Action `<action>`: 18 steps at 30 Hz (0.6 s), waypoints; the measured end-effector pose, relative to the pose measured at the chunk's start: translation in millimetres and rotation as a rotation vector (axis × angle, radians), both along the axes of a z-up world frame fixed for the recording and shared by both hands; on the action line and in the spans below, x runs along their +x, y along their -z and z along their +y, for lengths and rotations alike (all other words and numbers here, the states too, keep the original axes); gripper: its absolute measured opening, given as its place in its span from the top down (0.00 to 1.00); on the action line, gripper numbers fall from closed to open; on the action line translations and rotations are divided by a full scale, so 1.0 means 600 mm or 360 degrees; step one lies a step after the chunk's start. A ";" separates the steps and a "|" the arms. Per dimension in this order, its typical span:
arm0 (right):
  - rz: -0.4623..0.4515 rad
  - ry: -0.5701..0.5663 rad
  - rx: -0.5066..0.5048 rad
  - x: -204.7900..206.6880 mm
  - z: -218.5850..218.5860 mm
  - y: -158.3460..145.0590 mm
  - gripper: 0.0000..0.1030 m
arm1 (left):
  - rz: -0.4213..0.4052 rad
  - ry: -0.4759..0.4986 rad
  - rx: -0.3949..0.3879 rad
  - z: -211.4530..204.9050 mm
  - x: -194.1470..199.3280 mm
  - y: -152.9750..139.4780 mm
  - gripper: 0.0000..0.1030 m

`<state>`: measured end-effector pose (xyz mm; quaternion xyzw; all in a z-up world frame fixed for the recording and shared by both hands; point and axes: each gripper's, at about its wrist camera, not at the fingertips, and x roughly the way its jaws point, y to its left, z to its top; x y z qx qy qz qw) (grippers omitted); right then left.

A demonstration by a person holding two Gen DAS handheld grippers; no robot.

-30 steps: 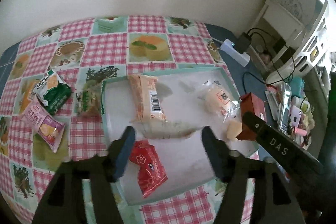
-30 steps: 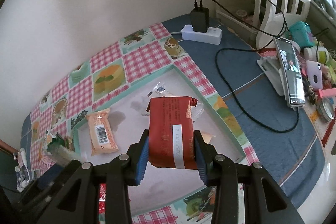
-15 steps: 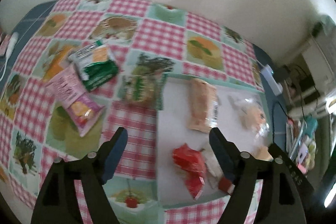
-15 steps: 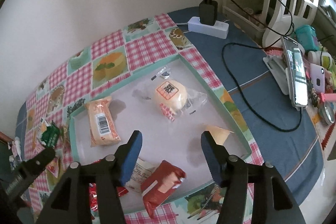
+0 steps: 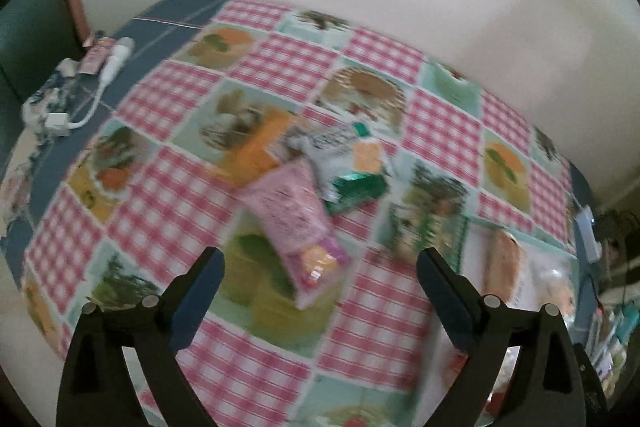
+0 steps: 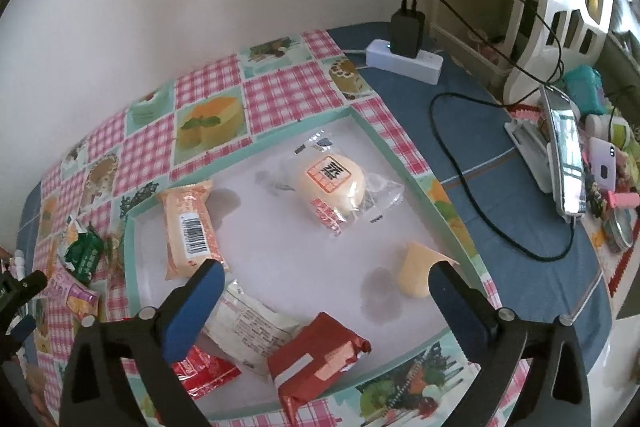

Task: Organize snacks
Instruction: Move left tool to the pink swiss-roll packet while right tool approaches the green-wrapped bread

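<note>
Checked cloth (image 5: 372,323) covers the table, with a tray (image 6: 416,183) on it. Several snacks already lie in the tray: a bun (image 6: 332,179), an orange pack (image 6: 188,227), a red pack (image 6: 316,359) and others. Judging by this, the job is well along; a pink pack (image 5: 296,227) and a green pack (image 5: 352,171) wait outside on the cloth. Left gripper (image 5: 320,267) hovers spread and empty over the pink pack. Right gripper (image 6: 324,279) hangs above the tray, jaws wide, holding nothing.
</note>
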<state>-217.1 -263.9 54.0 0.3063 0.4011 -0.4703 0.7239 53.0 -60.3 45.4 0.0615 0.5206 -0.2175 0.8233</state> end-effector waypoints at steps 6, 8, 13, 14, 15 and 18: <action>0.0004 -0.0051 -0.0023 0.022 0.014 0.004 0.00 | -0.0053 -0.0071 0.0020 0.030 0.030 -0.006 0.05; 0.0027 -0.0040 -0.0034 0.027 0.016 0.006 0.00 | -0.0073 -0.0089 0.0037 0.039 0.040 -0.007 0.05; 0.0021 -0.0034 0.0001 0.034 0.018 0.015 0.00 | -0.0067 -0.0122 0.0050 0.055 0.060 -0.001 0.05; 0.0018 -0.0038 0.0001 0.036 0.018 0.016 0.00 | -0.0054 -0.0127 0.0038 0.059 0.064 0.001 0.05; 0.0019 -0.0044 -0.0007 0.040 0.021 0.017 0.00 | -0.0035 -0.0132 0.0023 0.063 0.069 0.003 0.05; 0.0028 -0.0084 -0.0029 0.054 0.029 0.017 0.00 | 0.0024 -0.0153 -0.0015 0.075 0.082 0.013 0.05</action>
